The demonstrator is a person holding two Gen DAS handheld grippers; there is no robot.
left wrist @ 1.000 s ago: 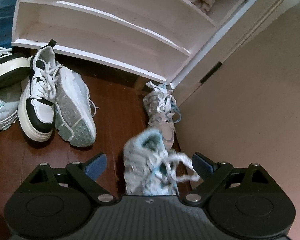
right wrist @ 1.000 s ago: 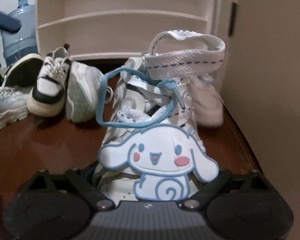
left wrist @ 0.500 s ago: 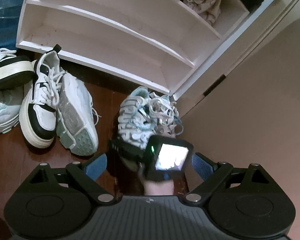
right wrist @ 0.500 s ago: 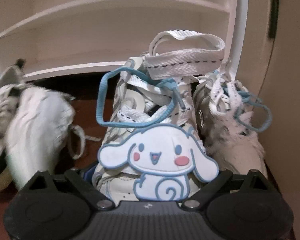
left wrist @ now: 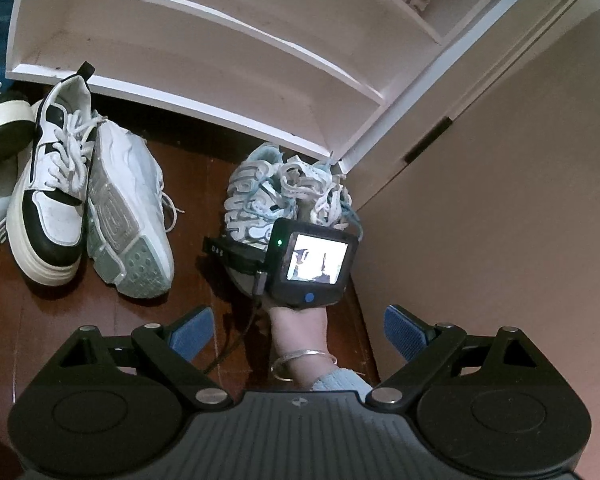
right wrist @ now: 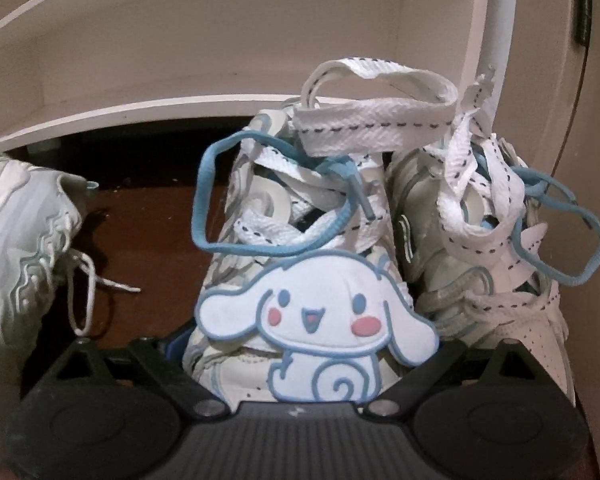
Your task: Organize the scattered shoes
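Beside the white shelf [left wrist: 204, 60], the right claw [right wrist: 300, 360] clamps a cartoon-patch sneaker [right wrist: 300, 248]; the left claw [left wrist: 298, 332] gapes wide.

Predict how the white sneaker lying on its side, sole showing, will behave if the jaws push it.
The white sneaker will probably tip or slide, since it rests on its side against the black-and-white sneaker. Its thick sole suggests stiffness. Loose laces may drag.

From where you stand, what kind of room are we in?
Probably a home entryway or closet corner: a white shoe rack stands on a dark wooden floor, loose sneakers lie before it, and a cupboard door is beside.
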